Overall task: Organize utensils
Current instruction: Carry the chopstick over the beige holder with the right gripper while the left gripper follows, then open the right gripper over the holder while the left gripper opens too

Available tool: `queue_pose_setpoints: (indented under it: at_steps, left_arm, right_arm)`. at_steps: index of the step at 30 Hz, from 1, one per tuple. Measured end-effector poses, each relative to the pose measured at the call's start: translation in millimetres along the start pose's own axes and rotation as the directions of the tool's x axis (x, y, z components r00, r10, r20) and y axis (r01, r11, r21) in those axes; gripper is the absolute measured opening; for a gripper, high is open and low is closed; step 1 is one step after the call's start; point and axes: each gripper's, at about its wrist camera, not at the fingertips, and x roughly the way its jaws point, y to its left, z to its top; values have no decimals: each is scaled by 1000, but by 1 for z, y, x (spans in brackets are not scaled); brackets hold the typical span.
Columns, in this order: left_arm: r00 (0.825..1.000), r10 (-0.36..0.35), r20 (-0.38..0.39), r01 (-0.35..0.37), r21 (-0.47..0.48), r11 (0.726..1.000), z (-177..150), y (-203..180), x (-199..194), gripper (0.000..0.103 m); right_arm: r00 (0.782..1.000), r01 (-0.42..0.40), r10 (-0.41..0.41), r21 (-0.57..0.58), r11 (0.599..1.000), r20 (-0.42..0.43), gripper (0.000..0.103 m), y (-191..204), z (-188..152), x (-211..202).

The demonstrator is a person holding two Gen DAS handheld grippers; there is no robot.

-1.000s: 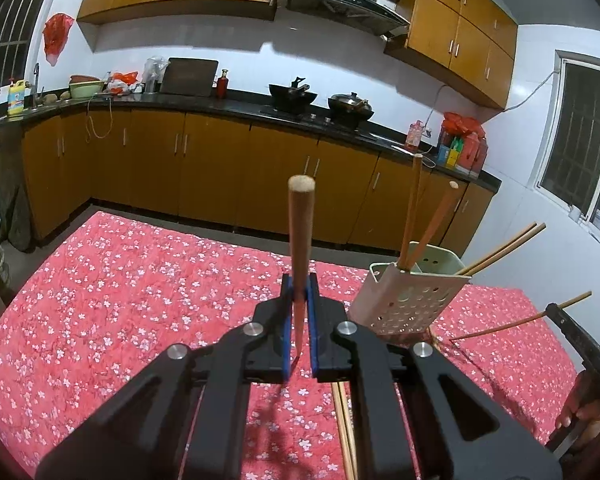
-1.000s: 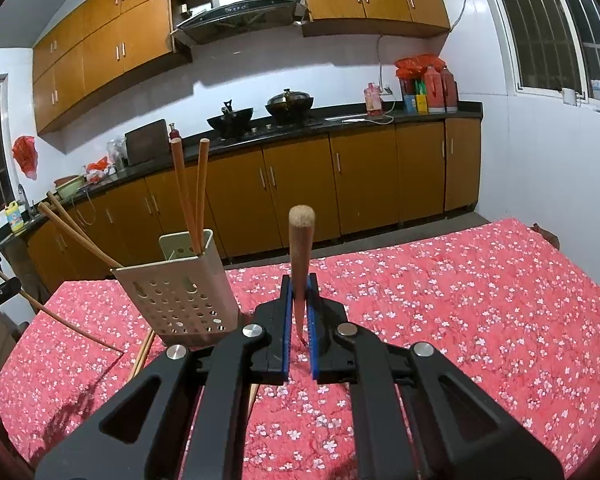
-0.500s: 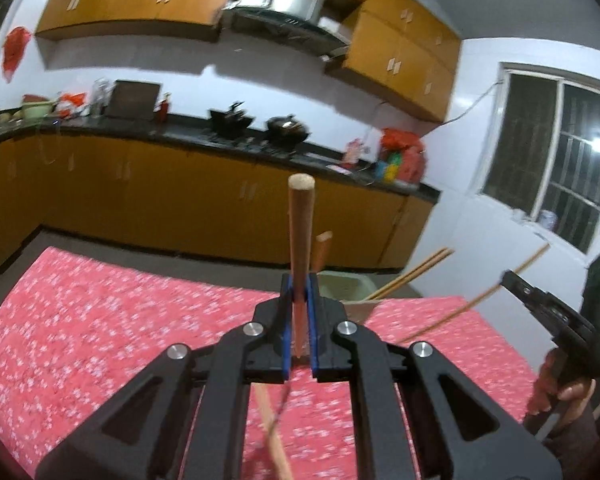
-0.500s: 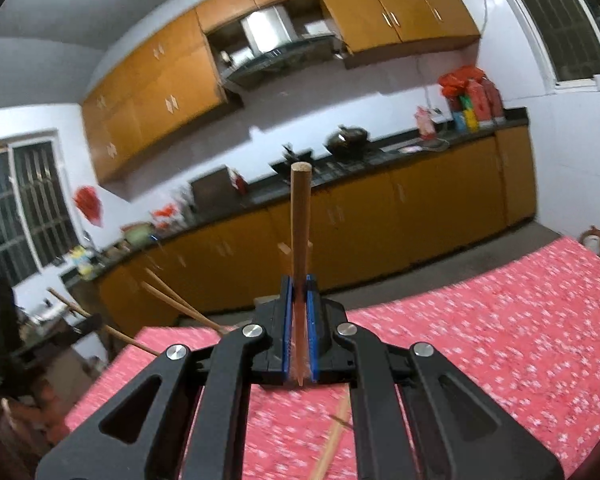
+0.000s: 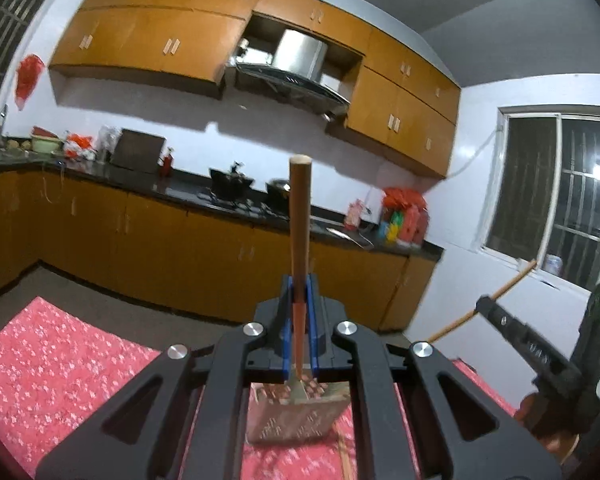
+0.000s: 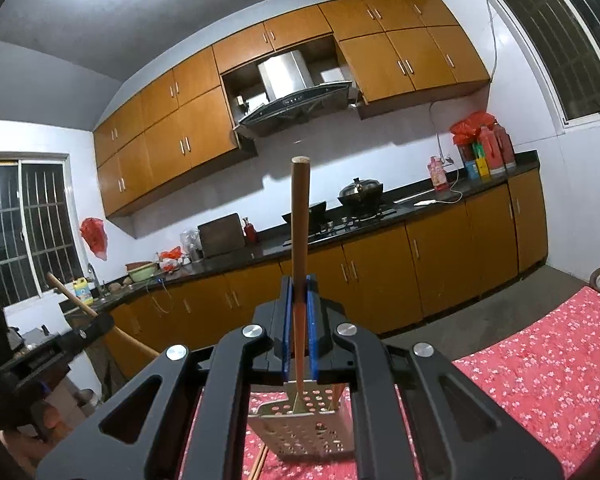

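Note:
My left gripper (image 5: 300, 312) is shut on a wooden chopstick (image 5: 300, 224) that stands upright, its thin tip over the white perforated utensil holder (image 5: 296, 416) below the jaws. My right gripper (image 6: 299, 312) is shut on another wooden chopstick (image 6: 300, 232), its tip down in the same holder (image 6: 304, 428), where other chopsticks (image 6: 337, 394) stand. The right gripper also shows in the left wrist view (image 5: 516, 332) with its chopstick (image 5: 488, 304). The left gripper shows at the left of the right wrist view (image 6: 60, 344).
A red floral tablecloth (image 5: 52, 376) covers the table under the holder. Loose chopsticks (image 6: 258, 460) lie on the cloth beside the holder. Kitchen counter with stove and pots (image 6: 360, 196) and wooden cabinets (image 5: 180, 248) stand behind. Windows are on the side walls.
Both grippers have tilted up and moved over the holder. The holder now sits right under the jaws in both views, with the chopstick tips at its opening.

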Motion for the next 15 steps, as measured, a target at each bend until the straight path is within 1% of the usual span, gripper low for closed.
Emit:
queue_pose_setpoints:
  at_steps: [3, 6, 9, 10, 11, 12, 13, 14, 15]
  left_arm:
    - [1000, 27, -2, -27, 18, 999, -6, -2, 14, 8]
    - [999, 33, -30, -32, 29, 999, -15, -4, 31, 8]
    - [996, 38, -81, -36, 30, 999, -26, -3, 47, 8]
    - [995, 41, -94, -38, 25, 999, -30, 0, 50, 10]
    - [993, 37, -111, -35, 20, 999, -33, 2, 53, 15]
    - [992, 37, -120, -35, 16, 999, -34, 5, 55, 18]
    - [991, 39, -124, -37, 12, 999, -36, 7, 56, 23]
    - [991, 39, -126, -39, 6, 999, -36, 9, 56, 24]
    - [991, 39, -128, -39, 2, 999, -38, 11, 54, 24]
  right_arm:
    - [999, 17, -18, -22, 1000, -45, 7, 5, -9, 19]
    - [993, 27, -33, -57, 998, -111, 7, 7, -21, 37]
    - [982, 29, -43, -81, 996, -184, 8, 11, -34, 50]
    - [979, 24, -40, -84, 996, -199, 8, 11, -36, 52]
    - [978, 23, -40, -88, 996, -205, 8, 12, -39, 52]
    - [978, 24, -43, -92, 995, -205, 11, 13, -40, 51]
    - [978, 26, -44, -92, 995, -204, 19, 13, -40, 50]
    - [979, 30, -47, -89, 996, -198, 25, 12, -40, 48]
    - [981, 31, -46, -83, 996, -189, 33, 12, -38, 44]
